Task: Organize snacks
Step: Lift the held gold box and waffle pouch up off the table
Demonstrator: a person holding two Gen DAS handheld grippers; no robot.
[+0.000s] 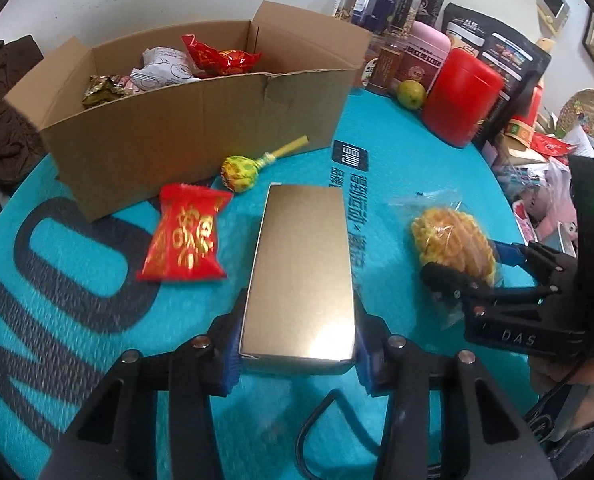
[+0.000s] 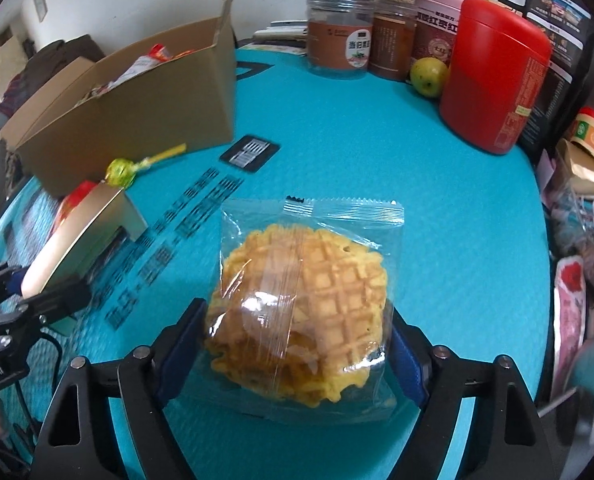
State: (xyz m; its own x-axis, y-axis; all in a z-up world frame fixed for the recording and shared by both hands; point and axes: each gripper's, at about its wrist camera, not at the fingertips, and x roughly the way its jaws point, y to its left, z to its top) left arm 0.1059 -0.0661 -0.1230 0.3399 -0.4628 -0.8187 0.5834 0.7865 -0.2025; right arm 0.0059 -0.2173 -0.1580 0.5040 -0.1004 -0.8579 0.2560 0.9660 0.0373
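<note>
A shiny gold box [image 1: 303, 256] lies on the teal mat, and my left gripper [image 1: 297, 314] is shut on its near end, one blue pad against each long side. A clear packet with a round yellow waffle [image 2: 305, 300] lies to its right; my right gripper [image 2: 297, 316] is closed on it, pads touching the wrapper on both sides. An open cardboard box [image 1: 201, 120] at the back left holds several wrapped snacks. In front of it lie a red candy packet [image 1: 187, 236] and a green-yellow lollipop [image 1: 241, 170].
Jars, a red canister [image 2: 497, 80], a green fruit [image 2: 429, 74] and dark bags crowd the back right of the table. More packets pile at the right edge [image 2: 573, 300]. Dark cloth [image 1: 1, 92] lies at the far left. A black cable [image 1: 317, 420] trails under my left gripper.
</note>
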